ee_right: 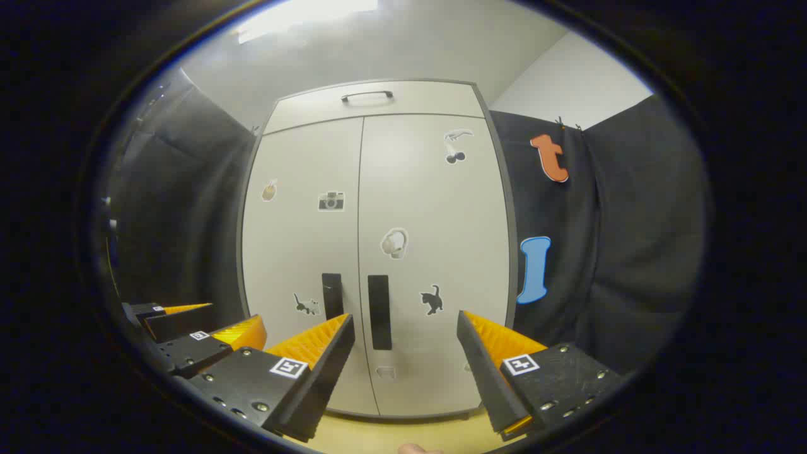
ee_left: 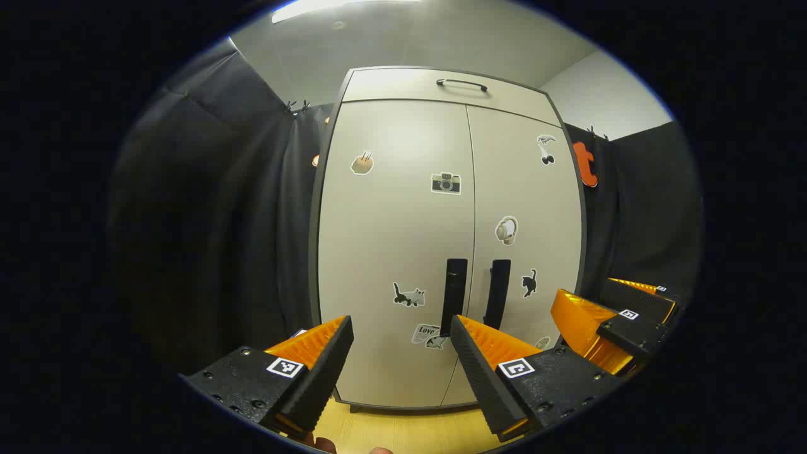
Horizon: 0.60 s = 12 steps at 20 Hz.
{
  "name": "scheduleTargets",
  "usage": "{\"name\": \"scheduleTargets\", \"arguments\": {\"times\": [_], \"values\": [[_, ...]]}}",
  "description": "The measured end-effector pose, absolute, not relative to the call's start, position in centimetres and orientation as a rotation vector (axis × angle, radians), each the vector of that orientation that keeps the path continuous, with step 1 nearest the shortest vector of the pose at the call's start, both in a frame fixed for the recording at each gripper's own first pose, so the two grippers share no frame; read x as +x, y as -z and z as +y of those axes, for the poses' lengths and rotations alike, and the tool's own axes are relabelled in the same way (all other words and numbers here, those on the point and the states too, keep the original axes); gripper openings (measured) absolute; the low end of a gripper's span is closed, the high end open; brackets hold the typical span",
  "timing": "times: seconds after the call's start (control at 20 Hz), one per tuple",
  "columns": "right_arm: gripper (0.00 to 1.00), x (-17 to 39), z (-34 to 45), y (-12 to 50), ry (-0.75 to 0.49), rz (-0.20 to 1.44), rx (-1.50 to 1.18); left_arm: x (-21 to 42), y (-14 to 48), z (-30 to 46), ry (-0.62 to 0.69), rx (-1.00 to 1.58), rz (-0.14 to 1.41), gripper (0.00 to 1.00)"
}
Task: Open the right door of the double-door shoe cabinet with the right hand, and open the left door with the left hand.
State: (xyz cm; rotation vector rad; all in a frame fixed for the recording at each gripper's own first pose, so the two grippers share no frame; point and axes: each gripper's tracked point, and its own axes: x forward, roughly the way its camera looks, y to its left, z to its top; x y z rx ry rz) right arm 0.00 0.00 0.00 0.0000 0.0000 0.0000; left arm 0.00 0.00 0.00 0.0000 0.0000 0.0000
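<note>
Cabinet (ee_right: 378, 252): straight ahead, both doors closed.
Right tongs (ee_right: 403, 353): spread apart, empty, short of the right handle (ee_right: 379, 312).
Left tongs (ee_left: 400, 356): spread apart, empty, short of the left handle (ee_left: 454, 293).
Advice: centre the right tongs on their handle, clamp, then pull outward along the hinge arc.

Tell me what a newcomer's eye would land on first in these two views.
The pale double-door shoe cabinet stands dead ahead, both doors shut and dotted with small stickers, with two dark vertical handles, the left handle and the right handle, side by side at the centre seam. In front, the left gripper and the right gripper hang open, short of the doors.
</note>
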Motion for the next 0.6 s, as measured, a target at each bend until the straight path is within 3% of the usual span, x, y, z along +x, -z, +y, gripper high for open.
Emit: {"name": "scheduleTargets", "arguments": {"times": [0.05, 0.1, 0.6], "values": [[0.97, 0.1, 0.1, 0.0, 0.001, 0.001, -0.001, 0.0, 0.1, 0.1, -0.002, 0.000, 0.002, 1.00], [0.97, 0.1, 0.0, 0.1, 0.003, 0.002, -0.001, 0.1, 0.1, 0.3, -0.005, 0.001, 0.004, 0.96], [0.97, 1.2, 0.9, 0.3, -0.004, 0.011, -0.002, 0.6, 0.1, 1.7, -0.034, -0.001, 0.007, 0.96]]}}
